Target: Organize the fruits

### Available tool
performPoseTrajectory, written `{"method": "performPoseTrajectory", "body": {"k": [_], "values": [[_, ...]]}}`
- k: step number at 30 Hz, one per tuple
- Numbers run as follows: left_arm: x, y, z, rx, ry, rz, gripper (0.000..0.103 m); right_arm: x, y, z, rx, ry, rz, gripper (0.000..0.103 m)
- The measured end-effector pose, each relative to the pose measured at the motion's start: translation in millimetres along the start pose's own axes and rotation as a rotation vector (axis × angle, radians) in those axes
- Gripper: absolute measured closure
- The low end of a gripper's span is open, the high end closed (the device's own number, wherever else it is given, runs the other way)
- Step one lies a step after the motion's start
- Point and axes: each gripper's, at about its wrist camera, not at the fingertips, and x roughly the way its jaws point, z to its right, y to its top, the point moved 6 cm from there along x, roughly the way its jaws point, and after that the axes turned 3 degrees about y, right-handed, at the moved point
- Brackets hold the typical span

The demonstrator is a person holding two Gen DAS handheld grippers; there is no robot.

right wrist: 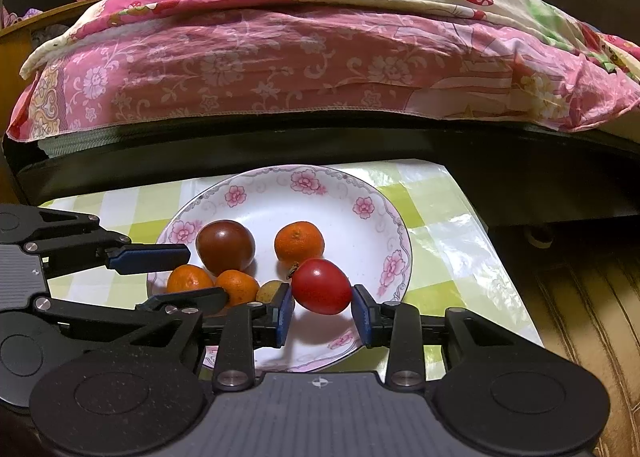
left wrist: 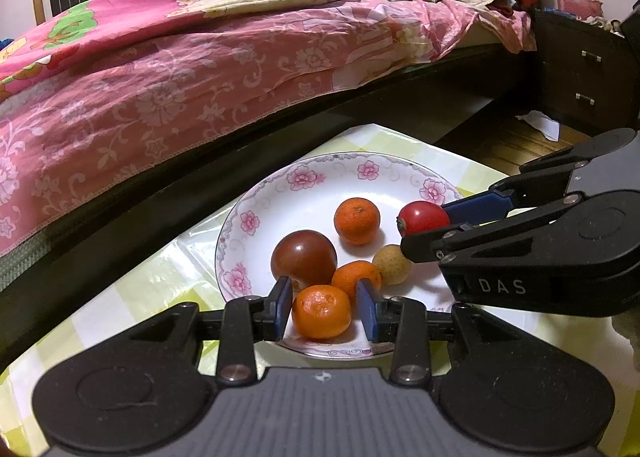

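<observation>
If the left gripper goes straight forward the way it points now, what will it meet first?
Probably the nearest orange mandarin, which sits on the plate between the open fingers of the left gripper. Behind it lie a second mandarin and the dark tomato; depth is unclear.
</observation>
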Motion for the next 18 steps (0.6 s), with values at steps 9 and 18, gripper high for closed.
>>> {"method": "performPoseTrajectory", "body": {"k": [9, 18], "values": [[-1.4, 0.8, 0.2, -0.007, 0.001, -0.004, 0.058, 0.1, -1.6, 1.9, 0.004, 0.004, 0.003, 0.072], [-7.6, 3.6, -0.9, -0.008, 0.009, 0.001, 0.058, -5.0, -0.1, 1.9, 0.011, 0.004, 0.022, 0.071]]}}
